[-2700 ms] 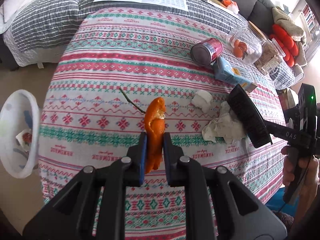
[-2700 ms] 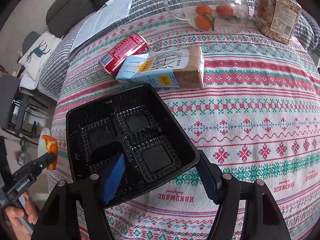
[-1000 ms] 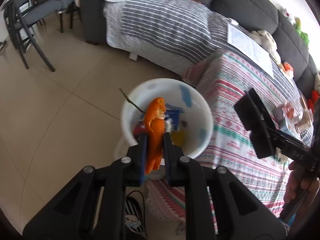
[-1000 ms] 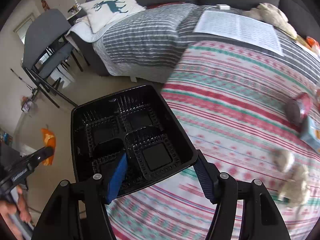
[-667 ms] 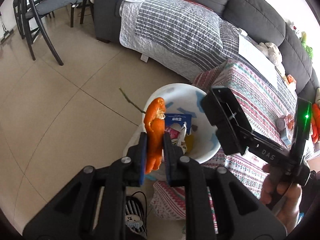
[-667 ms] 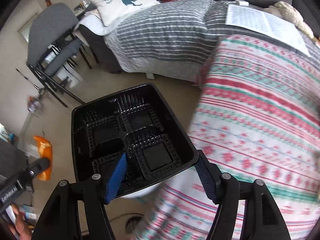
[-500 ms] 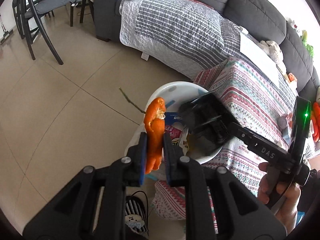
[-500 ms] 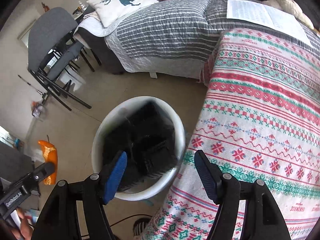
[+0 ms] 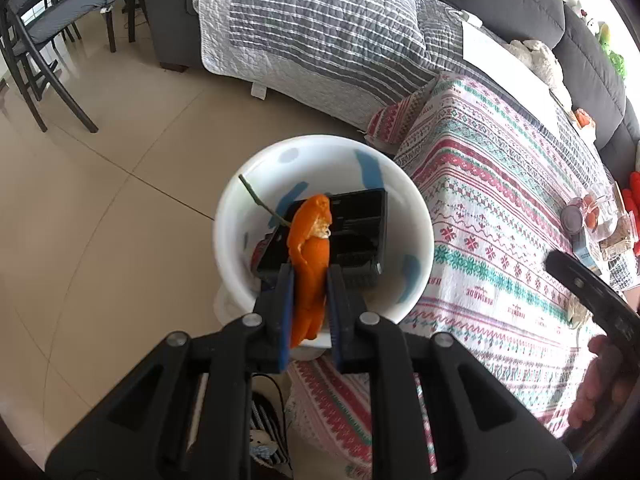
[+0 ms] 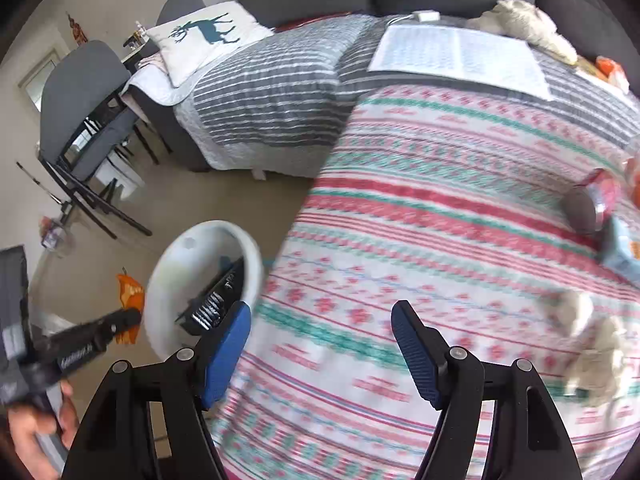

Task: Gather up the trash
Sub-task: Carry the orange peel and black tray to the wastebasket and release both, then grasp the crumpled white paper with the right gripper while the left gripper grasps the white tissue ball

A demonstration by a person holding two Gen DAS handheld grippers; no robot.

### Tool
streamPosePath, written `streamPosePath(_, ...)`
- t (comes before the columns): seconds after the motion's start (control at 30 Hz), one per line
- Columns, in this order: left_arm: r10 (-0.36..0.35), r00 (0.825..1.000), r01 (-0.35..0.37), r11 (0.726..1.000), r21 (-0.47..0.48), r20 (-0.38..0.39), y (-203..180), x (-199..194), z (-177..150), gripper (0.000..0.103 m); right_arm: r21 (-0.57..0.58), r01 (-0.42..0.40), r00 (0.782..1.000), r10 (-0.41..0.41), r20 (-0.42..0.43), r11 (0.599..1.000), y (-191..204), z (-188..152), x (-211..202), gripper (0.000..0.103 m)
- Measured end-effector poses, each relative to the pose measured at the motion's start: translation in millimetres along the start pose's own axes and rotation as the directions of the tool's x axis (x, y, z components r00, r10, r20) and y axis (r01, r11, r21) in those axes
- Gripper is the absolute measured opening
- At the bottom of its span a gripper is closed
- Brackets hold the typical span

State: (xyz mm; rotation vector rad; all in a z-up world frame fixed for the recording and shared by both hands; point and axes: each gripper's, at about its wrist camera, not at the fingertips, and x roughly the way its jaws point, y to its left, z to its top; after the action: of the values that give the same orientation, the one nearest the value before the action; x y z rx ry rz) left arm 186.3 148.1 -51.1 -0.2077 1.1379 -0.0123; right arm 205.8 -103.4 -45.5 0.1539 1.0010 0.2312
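My left gripper (image 9: pixel 310 280) is shut on an orange peel (image 9: pixel 310 248) with a thin green stem, held above the white trash bin (image 9: pixel 420 216) on the floor. A black plastic tray (image 9: pixel 356 232) lies inside the bin. In the right wrist view the bin (image 10: pixel 168 264) stands left of the table, with the tray (image 10: pixel 216 296) in it and the peel (image 10: pixel 130 290) beside it. My right gripper (image 10: pixel 320 340) is open and empty over the patterned tablecloth (image 10: pixel 440 220). Crumpled tissues (image 10: pixel 592 344) lie on the cloth at right.
A red can (image 10: pixel 596 200) and a blue carton (image 10: pixel 624 252) lie at the table's right edge. A grey striped quilt covers the sofa (image 9: pixel 328 32) behind, with a printed sheet (image 10: pixel 460 58). Chairs (image 9: pixel 36 32) stand far left on the tiled floor.
My right gripper opened and dropped the black tray into the bin, then swung right over the table. My left gripper carried the peel from the table to above the bin.
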Motion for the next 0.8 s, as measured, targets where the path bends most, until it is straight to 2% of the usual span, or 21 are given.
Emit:
streamPosePath(0.23,0.034,0.999,-0.034,0.999,-0.005,0.011,-13,8,9,0.017,0.040,0.044,0.998,-0.045,0.037,0.998,-48,-4,-33,0.075)
streamPosePath(0.27,0.048,0.999,-0.048,0.999,-0.007,0.014,-15,8,10,0.022,0.043,0.048,0.998,-0.050,0.040,0.998,-53,-6,-37,0.075)
streamPosePath(0.33,0.086,0.996,-0.086,0.996,-0.015,0.018,-20,9,12,0.053,0.049,0.058,0.997,-0.060,0.046,0.997,-64,-8,-46,0.075)
streamPosePath(0.37,0.103,0.994,-0.102,0.994,-0.027,0.026,-22,7,11,0.079,0.051,0.059,0.997,-0.061,0.047,0.997,-68,-9,-49,0.075)
streamPosePath(0.4,0.114,0.993,-0.113,0.993,-0.034,0.039,-26,5,11,0.089,0.052,0.061,0.997,-0.064,0.051,0.997,-73,-10,-54,0.075)
streamPosePath(0.6,0.110,0.993,-0.110,0.994,0.014,0.042,-55,-2,5,0.093,0.070,0.087,0.993,-0.092,0.072,0.994,-106,-19,-81,0.077)
streamPosePath(0.8,0.090,0.996,-0.091,0.991,0.099,0.014,-92,-2,-8,0.097,0.144,0.114,0.989,-0.125,0.075,0.983,-153,-30,-104,0.079)
